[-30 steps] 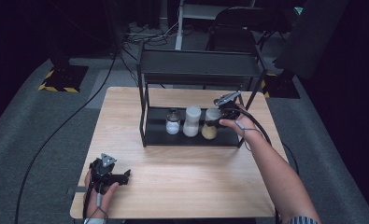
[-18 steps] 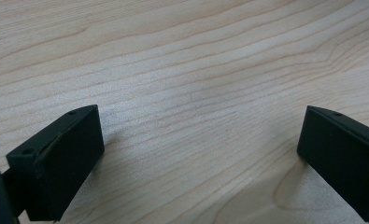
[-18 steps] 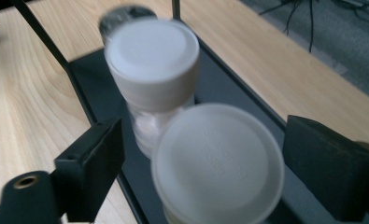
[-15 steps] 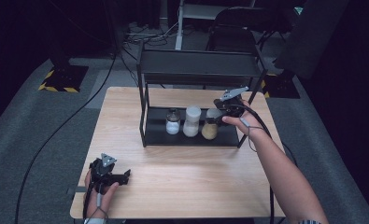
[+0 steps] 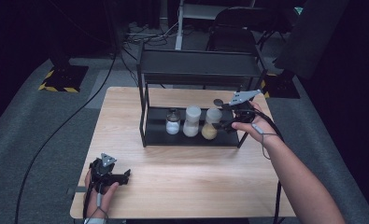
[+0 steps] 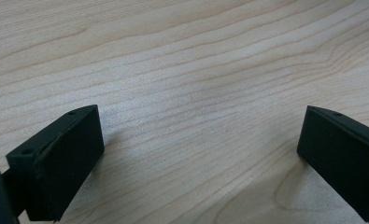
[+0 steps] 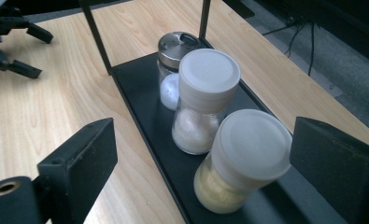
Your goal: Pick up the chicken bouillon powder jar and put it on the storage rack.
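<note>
The right claw (image 7: 203, 172), jaws just spread and empty, should be withdrawn straight from the yellow jar (image 7: 240, 163), neighbouring jars untouched.

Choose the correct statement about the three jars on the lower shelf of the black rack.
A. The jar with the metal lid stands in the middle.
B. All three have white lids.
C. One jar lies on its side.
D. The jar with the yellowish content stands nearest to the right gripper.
D: the jar with yellowish content stands upright at the row's end, just ahead of the open right gripper, with the white-lidded jar and the metal-lidded jar beyond it.
</note>
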The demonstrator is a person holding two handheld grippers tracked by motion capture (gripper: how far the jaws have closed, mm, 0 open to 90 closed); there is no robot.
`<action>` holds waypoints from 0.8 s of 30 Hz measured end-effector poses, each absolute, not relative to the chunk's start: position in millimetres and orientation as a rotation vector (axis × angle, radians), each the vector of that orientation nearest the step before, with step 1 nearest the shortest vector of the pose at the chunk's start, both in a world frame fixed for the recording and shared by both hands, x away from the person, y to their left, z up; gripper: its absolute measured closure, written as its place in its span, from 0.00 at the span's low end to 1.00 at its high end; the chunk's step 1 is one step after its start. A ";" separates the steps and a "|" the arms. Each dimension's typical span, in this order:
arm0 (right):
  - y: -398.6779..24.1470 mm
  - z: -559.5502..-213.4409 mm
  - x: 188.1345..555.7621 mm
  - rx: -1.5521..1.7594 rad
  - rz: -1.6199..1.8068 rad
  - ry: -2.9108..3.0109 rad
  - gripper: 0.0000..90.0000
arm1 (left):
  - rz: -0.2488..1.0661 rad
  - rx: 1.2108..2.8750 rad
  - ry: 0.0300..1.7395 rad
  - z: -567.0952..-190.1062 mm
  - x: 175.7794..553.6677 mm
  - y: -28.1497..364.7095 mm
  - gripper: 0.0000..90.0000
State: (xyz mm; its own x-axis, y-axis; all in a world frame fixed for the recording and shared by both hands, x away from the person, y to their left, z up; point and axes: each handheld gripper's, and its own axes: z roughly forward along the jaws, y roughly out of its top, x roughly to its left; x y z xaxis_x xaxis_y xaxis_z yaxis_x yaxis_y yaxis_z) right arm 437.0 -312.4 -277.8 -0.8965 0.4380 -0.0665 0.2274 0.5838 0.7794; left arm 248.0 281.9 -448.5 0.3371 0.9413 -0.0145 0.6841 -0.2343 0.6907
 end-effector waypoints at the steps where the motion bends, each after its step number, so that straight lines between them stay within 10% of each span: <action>1: -314.2 -277.0 434.3 0.545 1.211 2.562 0.09 | 0.551 2.002 1.419 -448.4 248.0 281.8 0.01; 24: -332.5 -290.8 372.0 0.465 1.247 2.585 0.06 | 0.552 2.002 1.419 -448.5 248.0 281.8 0.01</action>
